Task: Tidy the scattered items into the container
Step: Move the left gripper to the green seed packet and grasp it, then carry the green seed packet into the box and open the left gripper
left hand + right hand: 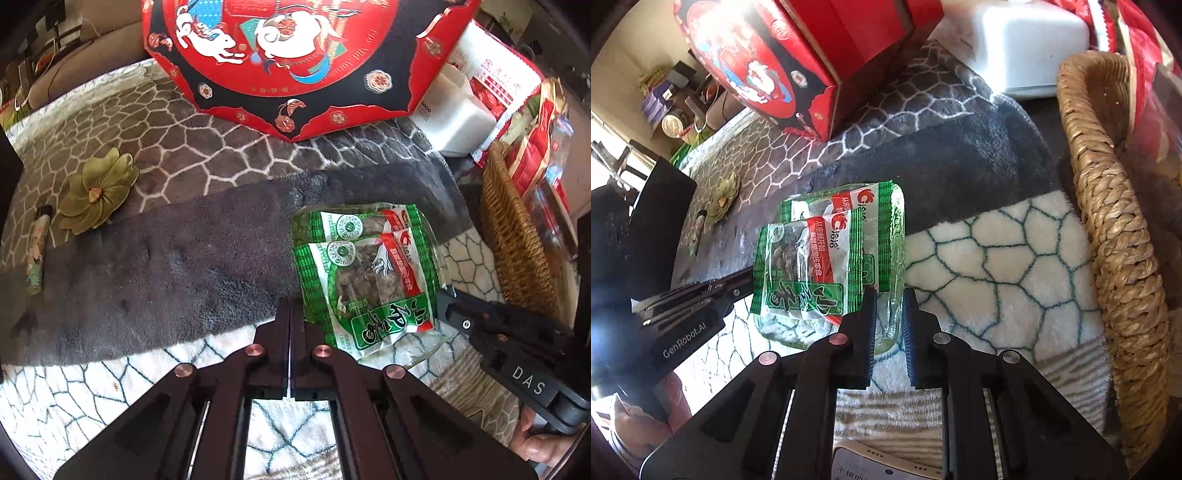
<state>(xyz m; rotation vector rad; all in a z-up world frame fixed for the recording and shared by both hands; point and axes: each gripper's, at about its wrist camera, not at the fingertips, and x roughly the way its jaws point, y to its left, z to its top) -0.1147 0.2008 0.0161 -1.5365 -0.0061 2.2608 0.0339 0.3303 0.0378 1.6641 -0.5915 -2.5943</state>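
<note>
Two green and white snack packets lie stacked on the blanket, seen in the left wrist view (364, 280) and in the right wrist view (820, 266). My left gripper (290, 310) is shut and empty, its tips just left of the packets. My right gripper (889, 295) is open, its fingers on either side of the clear right edge of the lower packet. The wicker basket (1115, 221) stands to the right of the packets; it also shows in the left wrist view (517, 236) with red packets inside.
A large red octagonal gift box (295, 62) stands behind. A white box (450, 114) sits by the basket. A green flower-shaped dish (98, 188) and a small tube (37, 251) lie at the left on the blanket.
</note>
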